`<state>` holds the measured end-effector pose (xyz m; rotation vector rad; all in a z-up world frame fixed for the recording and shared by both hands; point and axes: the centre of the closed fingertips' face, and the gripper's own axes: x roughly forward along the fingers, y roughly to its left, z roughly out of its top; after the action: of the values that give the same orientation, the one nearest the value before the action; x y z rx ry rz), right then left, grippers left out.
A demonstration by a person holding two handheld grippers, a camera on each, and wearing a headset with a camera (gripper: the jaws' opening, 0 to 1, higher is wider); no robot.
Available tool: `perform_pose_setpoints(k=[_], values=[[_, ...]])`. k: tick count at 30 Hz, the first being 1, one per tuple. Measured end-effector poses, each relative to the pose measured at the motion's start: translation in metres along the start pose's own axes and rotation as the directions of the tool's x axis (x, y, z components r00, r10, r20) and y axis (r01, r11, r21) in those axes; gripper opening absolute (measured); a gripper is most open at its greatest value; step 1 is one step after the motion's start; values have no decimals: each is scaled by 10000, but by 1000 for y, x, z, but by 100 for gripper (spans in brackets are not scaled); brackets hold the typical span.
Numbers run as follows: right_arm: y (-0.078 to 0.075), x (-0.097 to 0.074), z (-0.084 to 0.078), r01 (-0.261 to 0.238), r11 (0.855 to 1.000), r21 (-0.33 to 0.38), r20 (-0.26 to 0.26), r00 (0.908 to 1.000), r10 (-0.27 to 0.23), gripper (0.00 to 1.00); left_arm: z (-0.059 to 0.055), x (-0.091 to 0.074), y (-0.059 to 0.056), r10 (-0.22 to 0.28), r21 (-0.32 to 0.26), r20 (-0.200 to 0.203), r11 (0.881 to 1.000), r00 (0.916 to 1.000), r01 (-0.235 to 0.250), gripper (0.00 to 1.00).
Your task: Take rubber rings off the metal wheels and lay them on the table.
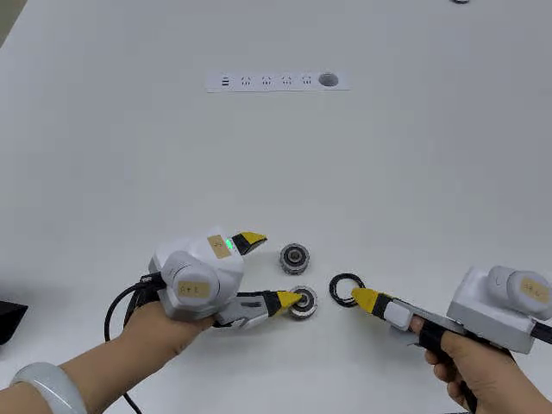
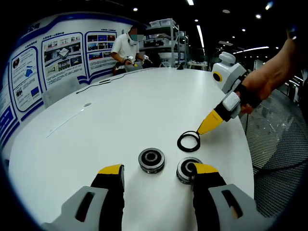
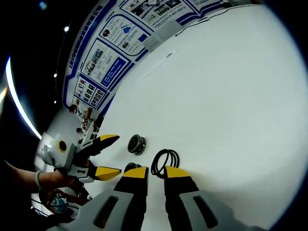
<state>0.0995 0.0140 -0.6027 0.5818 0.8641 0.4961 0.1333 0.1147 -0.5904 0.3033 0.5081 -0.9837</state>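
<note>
Ring (image 1: 346,290) lies flat on table (image 1: 414,172) beside near wheel (image 1: 303,301). R gripper (image 1: 363,298) nearly closed at its rim, can't tell if pinching; release gently, lift straight. L gripper (image 1: 271,268) wide open, empty, one tip by that wheel; brace it

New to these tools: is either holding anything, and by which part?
Left hand-held gripper: open, empty. Right hand-held gripper: tips at the edge of the rubber ring; whether it grips cannot be told.

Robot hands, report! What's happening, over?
Left gripper open, one jaw against the near wheel. Right gripper shut, tip at the rubber ring lying on the table. Nothing in the way. Over.
</note>
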Motion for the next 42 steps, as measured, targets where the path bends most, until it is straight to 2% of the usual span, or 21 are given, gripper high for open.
perform_pose_setpoints(k=[6, 11, 16, 19, 24, 26, 30, 31, 32, 34, 40, 42], values=[[-3, -2, -5, 345, 9919, -1220, -325, 9987, -387, 19, 0, -4, -1, 28, -51, 11, 10000, 10000, -28, 57], [0, -7, -6, 289, 9726, -2309, -454, 9982, -404, 26, 1, -10, -3, 4, -119, 89, 9999, 10000, -3, 58], [3, -11, -9, 151, 9437, -3303, -440, 9985, -314, 37, -2, -18, -7, -26, -308, 159, 9995, 9999, 31, 61], [7, -14, -9, 70, 9206, -3904, -424, 9988, -255, 42, -5, -23, -7, 26, -454, 168, 9990, 9999, -19, 62], [16, -14, -9, -40, 8630, -5051, -375, 9991, -173, 53, -5, -33, -11, 85, -857, 429, 9963, 9990, -48, 65], [18, -13, -11, -146, 8490, -5281, -481, 9988, -127, 59, -6, -36, -14, 58, -885, 458, 9961, 9989, -17, 66], [17, -12, -17, -171, 7857, -6183, -766, 9963, -386, 66, -8, -44, -17, 172, -962, 511, 9953, 9985, -122, 69], [18, -13, -18, -192, 7767, -6296, -823, 9957, -421, 67, -8, -46, -16, 273, -1032, 515, 9944, 9983, -219, 71], [18, -13, -18, -169, 7606, -6490, -800, 9957, -462, 68, -8, -49, -15, 380, -1157, 531, 9928, 9979, -317, 72], [19, -14, -20, -168, 7419, -6703, -825, 9952, -520, 71, -10, -54, -14, 556, -1286, 508, 9905, 9972, -487, 76], [20, -21, -23, -225, 7061, -7078, -862, 9948, -547, 78, -15, -67, -17, 818, -1442, 510, 9868, 9953, -737, 78], [20, -24, -23, -183, 6872, -7263, -758, 9957, -537, 80, -17, -71, -20, 836, -1515, 511, 9856, 9952, -750, 80]])
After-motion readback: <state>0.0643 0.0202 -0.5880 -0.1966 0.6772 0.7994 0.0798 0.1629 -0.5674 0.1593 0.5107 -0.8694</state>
